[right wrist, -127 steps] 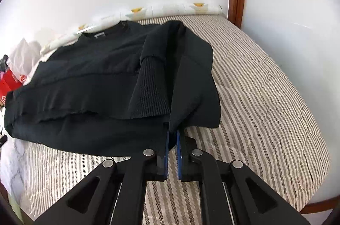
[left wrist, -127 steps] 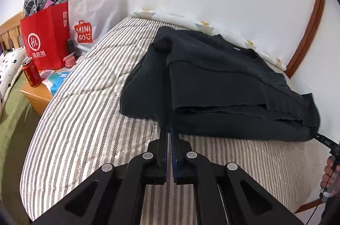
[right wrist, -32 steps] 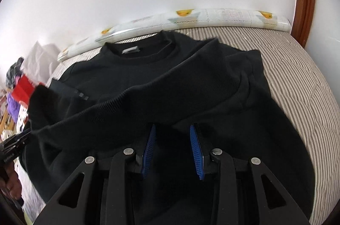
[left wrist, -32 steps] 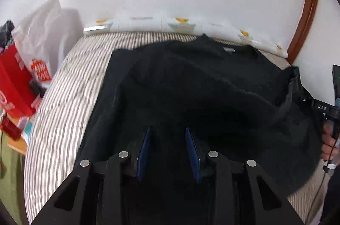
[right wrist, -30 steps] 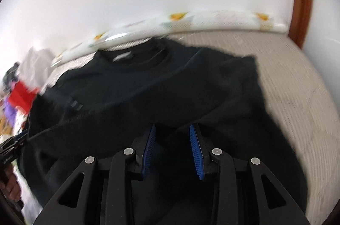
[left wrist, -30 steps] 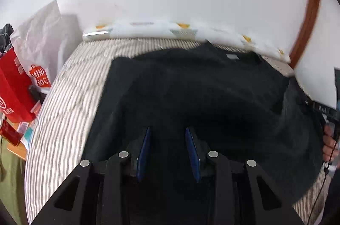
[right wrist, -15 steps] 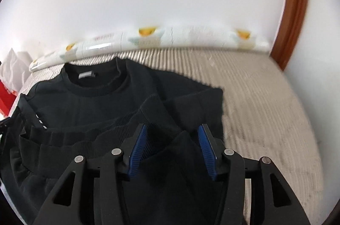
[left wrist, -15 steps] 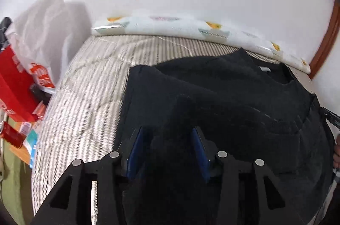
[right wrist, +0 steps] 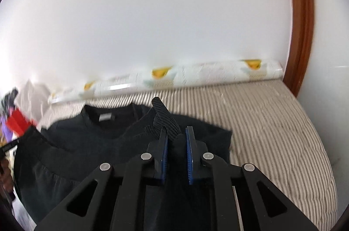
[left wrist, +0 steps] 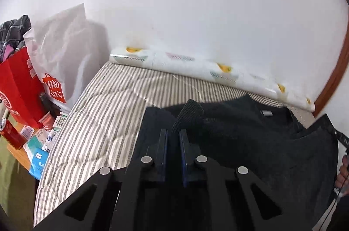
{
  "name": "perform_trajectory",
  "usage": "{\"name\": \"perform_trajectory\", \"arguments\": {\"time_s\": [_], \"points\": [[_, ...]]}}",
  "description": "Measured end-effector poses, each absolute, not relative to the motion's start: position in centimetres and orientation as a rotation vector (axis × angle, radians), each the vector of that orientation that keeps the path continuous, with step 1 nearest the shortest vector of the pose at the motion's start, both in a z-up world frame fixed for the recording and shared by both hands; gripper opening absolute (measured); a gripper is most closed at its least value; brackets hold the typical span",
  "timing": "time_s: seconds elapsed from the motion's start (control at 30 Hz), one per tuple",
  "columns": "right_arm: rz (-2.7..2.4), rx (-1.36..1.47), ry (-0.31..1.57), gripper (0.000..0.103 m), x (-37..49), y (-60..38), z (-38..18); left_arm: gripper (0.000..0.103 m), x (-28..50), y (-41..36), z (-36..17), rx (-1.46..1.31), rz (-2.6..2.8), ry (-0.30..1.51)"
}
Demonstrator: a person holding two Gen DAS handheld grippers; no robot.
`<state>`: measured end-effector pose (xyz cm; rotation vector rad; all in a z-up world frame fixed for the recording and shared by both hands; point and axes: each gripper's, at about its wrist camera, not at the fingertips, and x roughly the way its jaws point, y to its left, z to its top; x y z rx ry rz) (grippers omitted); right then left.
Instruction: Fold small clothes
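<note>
Black sweatshirt (left wrist: pixel 250 135) spread on the striped mattress (left wrist: pixel 104 121), collar toward the far edge by the wall, ribbed hem raised at both near corners. Left tool (left wrist: pixel 173 137) nearly shut, pinching ribbed fabric; right tool (right wrist: pixel 176 137) closing on the ribbed hem (right wrist: pixel 163 121) bunched between its pads. Risk, as judged: thin bite on thick knit slipping out mid-lift, or uneven pull skewing the fold line and dragging the collar askew.
</note>
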<state>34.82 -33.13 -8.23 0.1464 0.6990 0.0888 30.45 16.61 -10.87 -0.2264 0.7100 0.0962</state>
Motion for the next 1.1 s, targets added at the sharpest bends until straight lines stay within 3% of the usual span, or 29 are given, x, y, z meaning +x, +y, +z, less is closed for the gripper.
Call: {"name": "perform_trajectory", "arguments": {"time_s": [0.5,0.8,1.1], "points": [[-0.003,0.162,0.856,0.016,38.8,-33.4,-14.7,0.01,34.3,15.8,-14.3,-0.184,0.142,0.798],[0.002,0.101,0.883,0.036,36.3,-33.6,-13.6,0.016,33.2,14.9,-14.1,-0.123,0.16,0.835],[-0.107,-0.018,0.953,0.041,27.7,-34.8,-14.3,0.03,27.0,15.5,-14.8,-0.151,0.16,0.871]]}}
